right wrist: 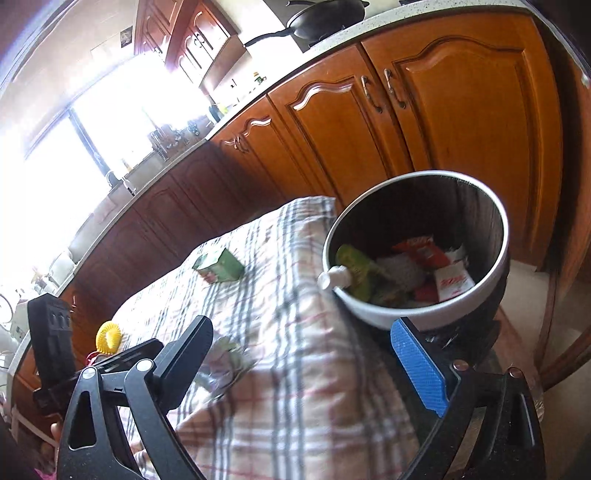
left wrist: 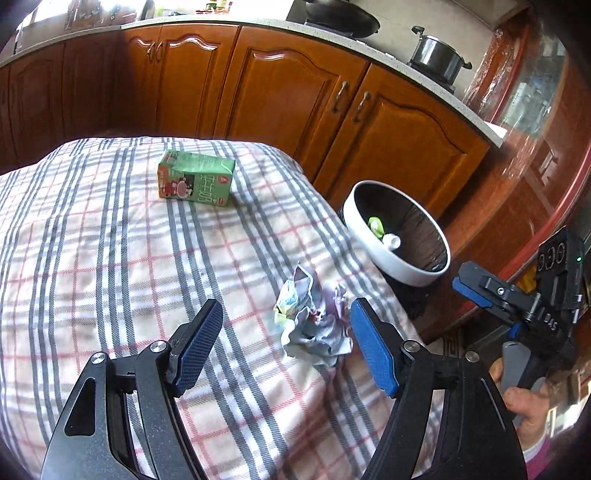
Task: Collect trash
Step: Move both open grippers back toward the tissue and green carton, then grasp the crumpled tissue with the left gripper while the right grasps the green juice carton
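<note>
A crumpled pale wrapper (left wrist: 314, 325) lies on the checked cloth (left wrist: 110, 258) near the table's right edge. My left gripper (left wrist: 286, 321) is open and hovers over it, the wrapper close to the right finger. A green drink carton (left wrist: 195, 179) lies farther back; it also shows in the right wrist view (right wrist: 218, 266). The white-rimmed trash bin (right wrist: 417, 317) stands beside the table and holds wrappers and a green bottle. My right gripper (right wrist: 303, 347) is open and empty, over the table edge just short of the bin. It shows in the left wrist view (left wrist: 476, 291).
Wooden kitchen cabinets (left wrist: 295, 96) run behind the table and bin. A pot (left wrist: 439, 55) and a wok (right wrist: 325, 18) sit on the counter. A yellow round object (right wrist: 108, 336) lies at the table's left side. A glass door (left wrist: 535, 129) is on the right.
</note>
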`<state>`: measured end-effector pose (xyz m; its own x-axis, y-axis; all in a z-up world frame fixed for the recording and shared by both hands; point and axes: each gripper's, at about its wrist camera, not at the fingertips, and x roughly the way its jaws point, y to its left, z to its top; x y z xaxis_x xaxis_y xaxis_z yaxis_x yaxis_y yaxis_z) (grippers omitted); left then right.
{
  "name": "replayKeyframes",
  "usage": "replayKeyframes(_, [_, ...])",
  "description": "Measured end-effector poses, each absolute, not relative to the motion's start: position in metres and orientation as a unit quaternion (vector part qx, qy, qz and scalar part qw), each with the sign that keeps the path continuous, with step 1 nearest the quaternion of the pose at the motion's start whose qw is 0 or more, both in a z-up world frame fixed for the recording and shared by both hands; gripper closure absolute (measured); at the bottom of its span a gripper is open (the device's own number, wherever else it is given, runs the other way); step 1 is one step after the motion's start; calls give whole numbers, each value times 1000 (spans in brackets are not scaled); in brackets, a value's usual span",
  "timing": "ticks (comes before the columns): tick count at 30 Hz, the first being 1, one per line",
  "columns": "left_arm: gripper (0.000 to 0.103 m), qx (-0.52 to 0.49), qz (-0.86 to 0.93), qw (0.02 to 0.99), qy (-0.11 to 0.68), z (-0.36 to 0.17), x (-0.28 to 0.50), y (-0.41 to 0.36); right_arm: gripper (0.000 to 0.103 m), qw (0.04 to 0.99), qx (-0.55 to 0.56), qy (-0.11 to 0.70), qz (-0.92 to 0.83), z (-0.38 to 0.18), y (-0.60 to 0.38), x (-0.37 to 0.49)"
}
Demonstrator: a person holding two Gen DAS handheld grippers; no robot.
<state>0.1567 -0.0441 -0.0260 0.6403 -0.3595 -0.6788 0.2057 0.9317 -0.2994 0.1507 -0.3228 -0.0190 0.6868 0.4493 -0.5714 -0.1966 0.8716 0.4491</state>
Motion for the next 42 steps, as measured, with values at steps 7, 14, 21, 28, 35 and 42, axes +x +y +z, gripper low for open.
replayKeyframes(7, [60, -76, -164, 886, 426, -57, 171, -58, 5, 899, 169, 360, 182, -21, -308, 149])
replayKeyframes(14, [95, -73, -191, 886, 417, -55, 164, -59, 5, 901, 152, 354, 198, -23, -286, 158])
replayKeyframes(21, [99, -98, -141, 899, 403, -45, 149, -4, 5, 882, 133, 379, 246, -28, -247, 193])
replayKeyframes(28, [99, -121, -72, 909, 393, -39, 152, 56, 6, 873, 56, 385, 294, -30, -184, 246])
replayKeyframes(35, [99, -138, -38, 903, 404, -52, 159, 81, 7, 866, -80, 374, 321, -36, -119, 298])
replayKeyframes(42, [99, -139, -34, 902, 407, -57, 161, 79, 32, 844, -149, 393, 334, -58, -86, 330])
